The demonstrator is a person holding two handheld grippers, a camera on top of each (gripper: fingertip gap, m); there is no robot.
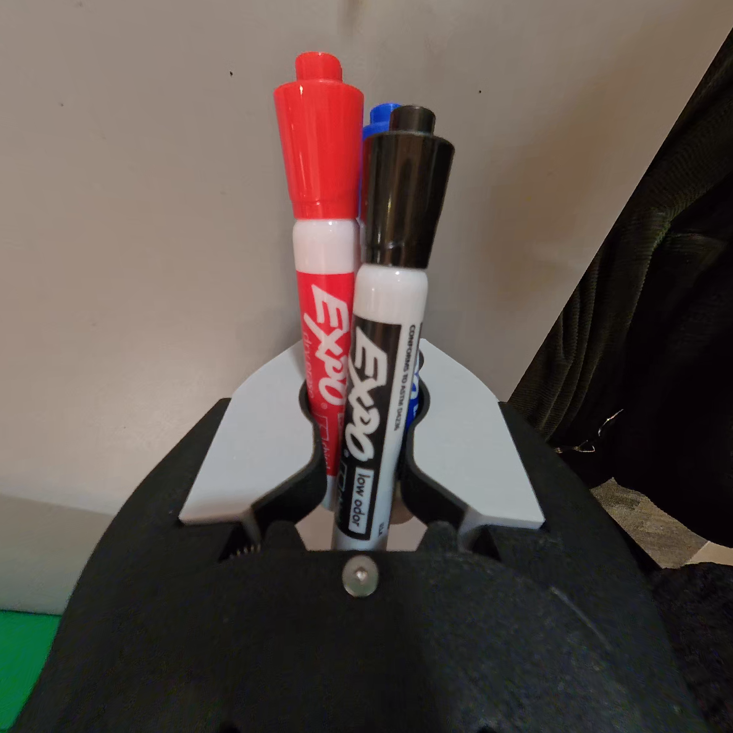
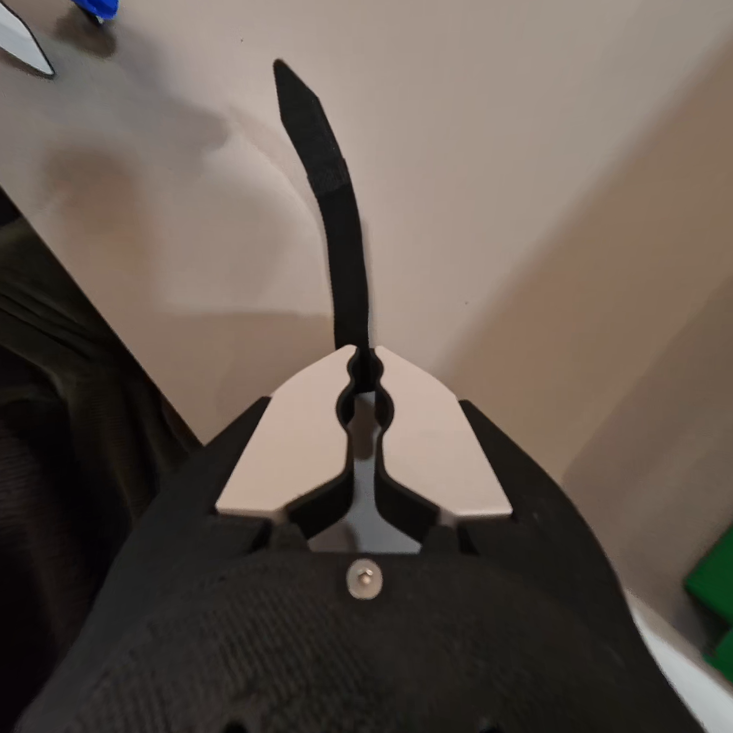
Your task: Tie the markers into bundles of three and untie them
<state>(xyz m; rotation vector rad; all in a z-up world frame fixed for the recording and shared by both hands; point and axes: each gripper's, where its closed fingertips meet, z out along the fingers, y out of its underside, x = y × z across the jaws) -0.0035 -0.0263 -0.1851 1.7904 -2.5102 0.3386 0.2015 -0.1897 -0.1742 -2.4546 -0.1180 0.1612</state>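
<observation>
Your left claw [image 1: 363, 400] is clamped on three markers at once, and they stand up out of it, caps pointing away from you. The red marker [image 1: 322, 222] sits on the left and reaches farthest. The black marker [image 1: 390, 317] is nearest the camera on the right, leaning a touch to the right, its barrel running down between the claw's two pale fingers [image 1: 261, 448]. The blue marker [image 1: 377, 119] is tucked behind the other two; you only catch its cap peeking out between the red and black caps, plus a sliver of blue low down by the right finger. All three press against each other. No tie shows around them in this view.

Over on your right claw [image 2: 365, 367], the tips are pinched together on a black strap [image 2: 343, 238]. It rises from the tips and curves away to the far left, ending in a slanted cut. Part way up, a short band of rougher texture crosses it. The strap hangs free beyond the tips and touches nothing else.

Behind both claws there's a plain beige surface [image 1: 139, 198]. Dark fabric [image 1: 642, 317] fills the right edge of the left view and the left edge of the right view. A patch of green [image 2: 710, 587] shows low on the right in the right view, and another sits at the bottom left in the left view. Far top left in the right view, a blue scrap [image 2: 99, 8] shows, blurred; you can't tell what it is.
</observation>
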